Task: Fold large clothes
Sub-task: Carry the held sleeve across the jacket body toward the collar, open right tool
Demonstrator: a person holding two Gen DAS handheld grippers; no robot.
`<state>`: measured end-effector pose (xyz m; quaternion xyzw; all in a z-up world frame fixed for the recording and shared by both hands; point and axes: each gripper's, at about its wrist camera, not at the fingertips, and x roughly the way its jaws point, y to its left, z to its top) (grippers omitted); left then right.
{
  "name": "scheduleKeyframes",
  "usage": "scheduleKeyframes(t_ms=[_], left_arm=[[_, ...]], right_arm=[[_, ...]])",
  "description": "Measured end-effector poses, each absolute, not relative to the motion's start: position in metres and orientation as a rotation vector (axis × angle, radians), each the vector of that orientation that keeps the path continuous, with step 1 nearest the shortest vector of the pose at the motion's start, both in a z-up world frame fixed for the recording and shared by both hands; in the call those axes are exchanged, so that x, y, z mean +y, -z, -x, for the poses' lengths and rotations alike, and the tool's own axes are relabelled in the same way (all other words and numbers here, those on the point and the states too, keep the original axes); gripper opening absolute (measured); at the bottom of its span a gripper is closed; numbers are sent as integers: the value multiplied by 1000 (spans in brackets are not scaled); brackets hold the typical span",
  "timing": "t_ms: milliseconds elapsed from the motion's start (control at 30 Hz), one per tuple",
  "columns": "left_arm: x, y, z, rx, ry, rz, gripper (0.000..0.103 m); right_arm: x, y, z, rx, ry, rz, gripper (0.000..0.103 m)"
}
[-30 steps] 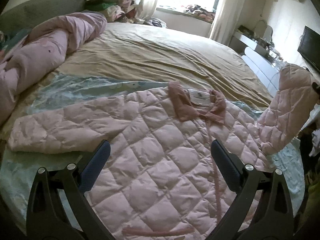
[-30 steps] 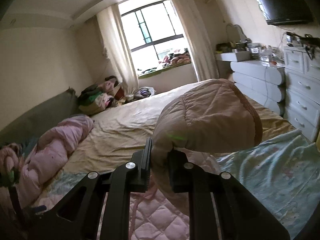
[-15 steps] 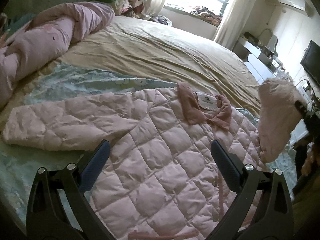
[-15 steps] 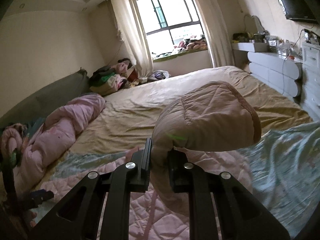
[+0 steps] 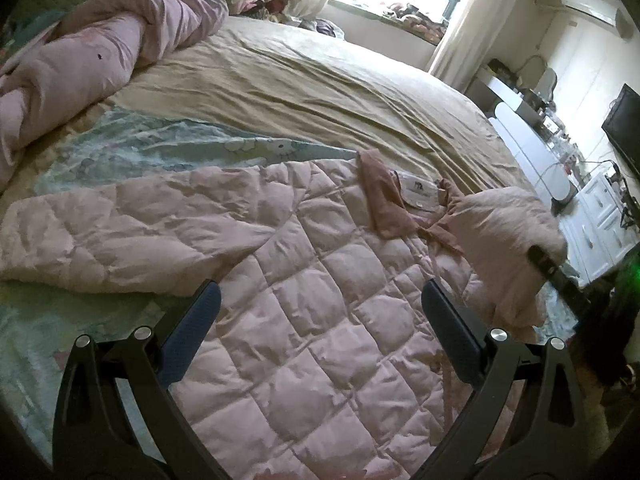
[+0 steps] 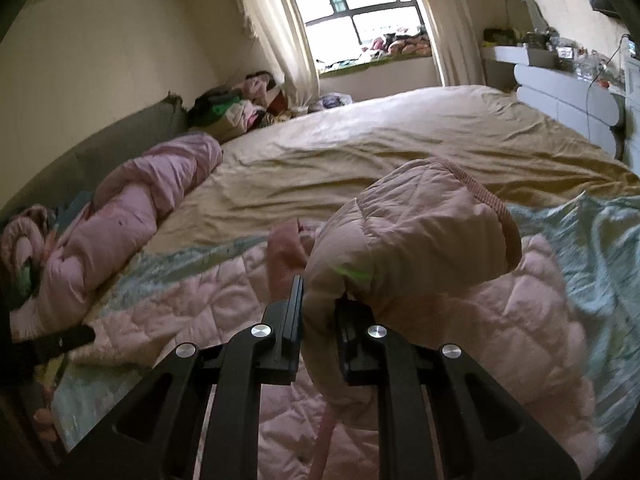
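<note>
Your right tool [image 6: 319,300] is clenched on the sleeve [image 6: 416,240] of the pink quilted jacket [image 5: 304,300]. The padded fabric is pinched between both fingers, and the ribbed cuff [image 6: 508,236] bulges out ahead of them, up off the bed [image 5: 320,80]. In your left wrist view the same sleeve [image 5: 504,232] is bunched over the jacket's right shoulder, just beside the collar [image 5: 384,204].

Your left tool [image 5: 320,304] is released: jaws wide apart, nothing between them, hanging over the jacket's middle. I can't tell whether its fingers touch the fabric.

The jacket lies flat on the bed, spread over a pale blue patterned sheet [image 5: 152,148]. Collar and white neck label [image 5: 418,192] point toward the window [image 6: 360,8]. The other sleeve [image 5: 120,236] lies stretched out flat to the left.

A tan sheet [image 6: 400,140] covers the far half of the bed. A rolled pink duvet [image 5: 100,60] sits along the left edge. White drawers [image 6: 568,96] stand at the right, and a clothes pile [image 6: 236,108] is in the far corner.
</note>
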<state>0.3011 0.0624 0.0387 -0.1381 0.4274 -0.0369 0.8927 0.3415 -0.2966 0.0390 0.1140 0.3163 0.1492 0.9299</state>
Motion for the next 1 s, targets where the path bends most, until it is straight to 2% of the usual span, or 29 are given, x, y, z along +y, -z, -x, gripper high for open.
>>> scheduleKeyframes(t_ms=[267, 700, 767, 833, 967, 1000], left_arm=[[60, -23, -315, 914, 111, 342, 94], [58, -10, -323, 920, 172, 430, 94], [58, -7, -324, 930, 181, 449, 94], [59, -5, -325, 933, 197, 478, 94], [62, 0, -327, 935, 230, 538, 94], [62, 3, -328, 943, 236, 542, 94]], right_arm=[[-267, 8, -332, 704, -350, -156, 15], [-205, 45, -311, 774, -513, 41, 28], [-206, 46, -311, 784, -520, 28, 32], [-204, 49, -311, 797, -537, 4, 46], [-196, 53, -309, 833, -577, 6, 53], [-195, 52, -306, 831, -594, 11, 59]])
